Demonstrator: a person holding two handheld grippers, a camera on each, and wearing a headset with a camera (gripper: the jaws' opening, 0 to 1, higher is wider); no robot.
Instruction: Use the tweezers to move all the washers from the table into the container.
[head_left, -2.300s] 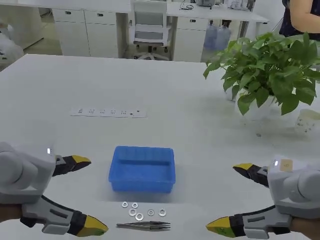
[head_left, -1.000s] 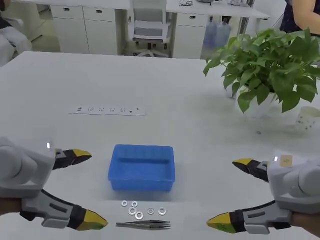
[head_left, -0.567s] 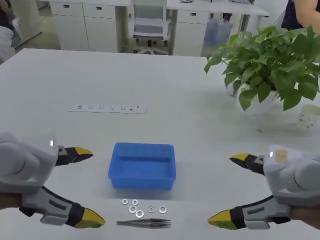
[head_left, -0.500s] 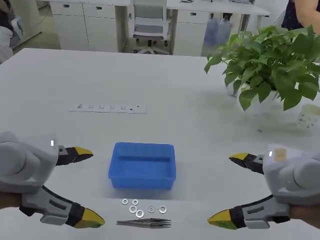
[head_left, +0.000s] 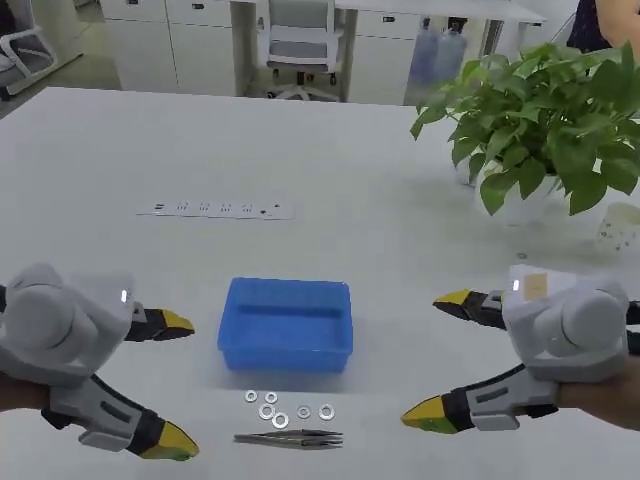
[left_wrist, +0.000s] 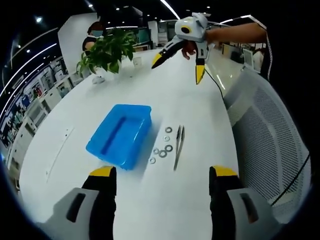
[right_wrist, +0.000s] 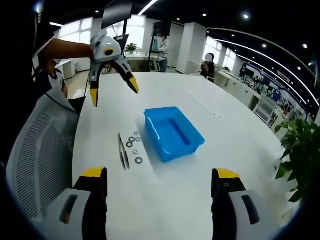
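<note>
A blue container (head_left: 286, 324) sits on the white table, also in the left gripper view (left_wrist: 120, 135) and the right gripper view (right_wrist: 173, 132). Several small washers (head_left: 285, 410) lie just in front of it, with metal tweezers (head_left: 288, 438) beside them on the near side. The washers (left_wrist: 162, 145) and tweezers (left_wrist: 178, 146) appear ahead of my left jaws, and the washers (right_wrist: 134, 147) and tweezers (right_wrist: 123, 151) ahead of my right jaws. My left gripper (head_left: 181, 382) hovers open left of the container. My right gripper (head_left: 437, 355) hovers open on the right. Neither holds anything.
A potted green plant (head_left: 545, 130) stands at the back right of the table, with a small clear cup (head_left: 616, 234) beside it. A white power strip (head_left: 216, 209) lies beyond the container. Cabinets and an office chair (head_left: 299, 45) stand past the table's far edge.
Both grippers have edged inward toward the container and stayed open. The head camera has tilted down slightly. Washers, tweezers and container lie where they were.
</note>
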